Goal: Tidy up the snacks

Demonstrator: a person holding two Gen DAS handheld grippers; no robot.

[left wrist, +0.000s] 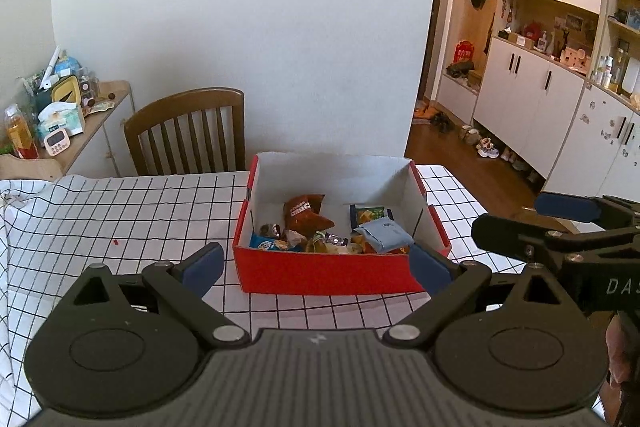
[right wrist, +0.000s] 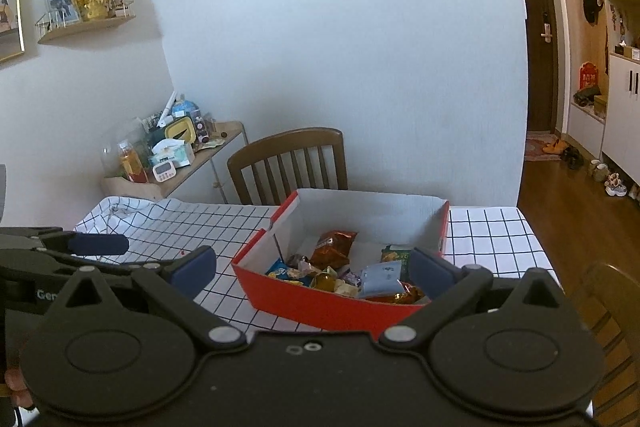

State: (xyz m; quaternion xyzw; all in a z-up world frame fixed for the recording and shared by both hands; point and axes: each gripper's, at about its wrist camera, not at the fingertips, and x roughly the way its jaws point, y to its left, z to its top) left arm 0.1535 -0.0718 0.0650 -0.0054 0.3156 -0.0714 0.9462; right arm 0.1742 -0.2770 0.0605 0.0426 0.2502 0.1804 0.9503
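The red box [left wrist: 320, 273] sits on the tabletop [left wrist: 120, 211], which is covered by a white cloth with a black grid, and it is open at the top with white inner walls. Snacks lie loose on its floor: an orange-brown chip bag [left wrist: 306, 213] near the middle, a pale blue packet [left wrist: 382, 233] toward the right, a green-and-yellow packet [left wrist: 370, 213] behind it, and small wrapped sweets [left wrist: 332, 241] along the near wall. The left gripper [left wrist: 316, 263] hangs just in front of the box with its jaws spread wide and nothing between them. The right gripper [right wrist: 314, 265] also faces the box from the near side, jaws wide apart and empty. A wooden chair [left wrist: 188, 131] stands behind the tabletop against the white wall, and a cluttered side shelf [left wrist: 60, 107] is to the left
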